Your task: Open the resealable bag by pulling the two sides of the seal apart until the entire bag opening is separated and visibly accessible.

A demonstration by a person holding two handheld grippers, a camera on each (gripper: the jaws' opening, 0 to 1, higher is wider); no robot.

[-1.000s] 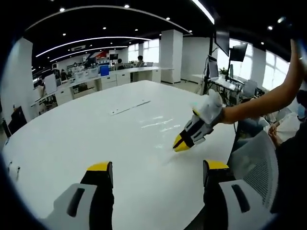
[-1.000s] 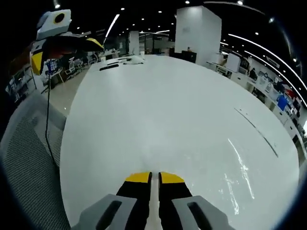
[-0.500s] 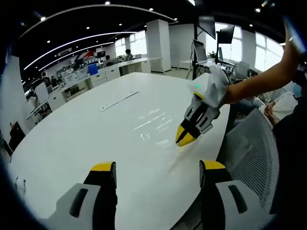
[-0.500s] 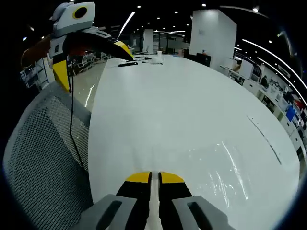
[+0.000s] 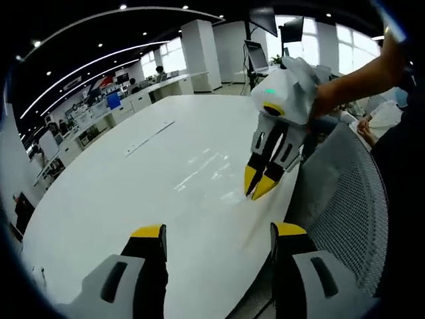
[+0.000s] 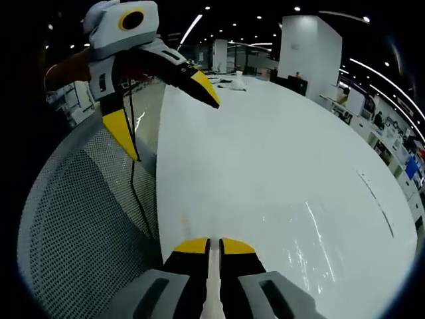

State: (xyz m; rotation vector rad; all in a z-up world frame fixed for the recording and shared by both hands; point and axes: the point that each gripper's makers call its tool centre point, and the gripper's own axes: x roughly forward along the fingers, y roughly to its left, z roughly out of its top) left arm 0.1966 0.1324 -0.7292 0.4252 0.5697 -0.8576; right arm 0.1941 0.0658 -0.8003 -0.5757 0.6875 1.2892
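Observation:
The clear resealable bag (image 5: 207,167) lies flat on the white table (image 5: 119,199) and shows mostly as glints; in the right gripper view the bag (image 6: 312,247) spreads out to the right of my jaws. My right gripper (image 6: 214,247) is shut, with a thin pale strip of the bag's edge between its yellow tips. In the left gripper view the right gripper (image 5: 257,187) points steeply down at the bag's near edge, close to the table rim. My left gripper (image 5: 219,232) is open and holds nothing. It hangs above the table rim, its jaws spread, and appears as the left gripper (image 6: 171,126) at the upper left.
A grey mesh chair (image 5: 348,199) stands right against the table edge, seen as the chair (image 6: 80,219) in the right gripper view. A person's arm (image 5: 355,73) holds the right gripper. A long thin slot (image 5: 149,138) crosses the far tabletop. Office desks and monitors stand behind.
The two grippers have come closer together. The right gripper has tipped more steeply downward while staying shut on the bag's edge. The left gripper has stayed open.

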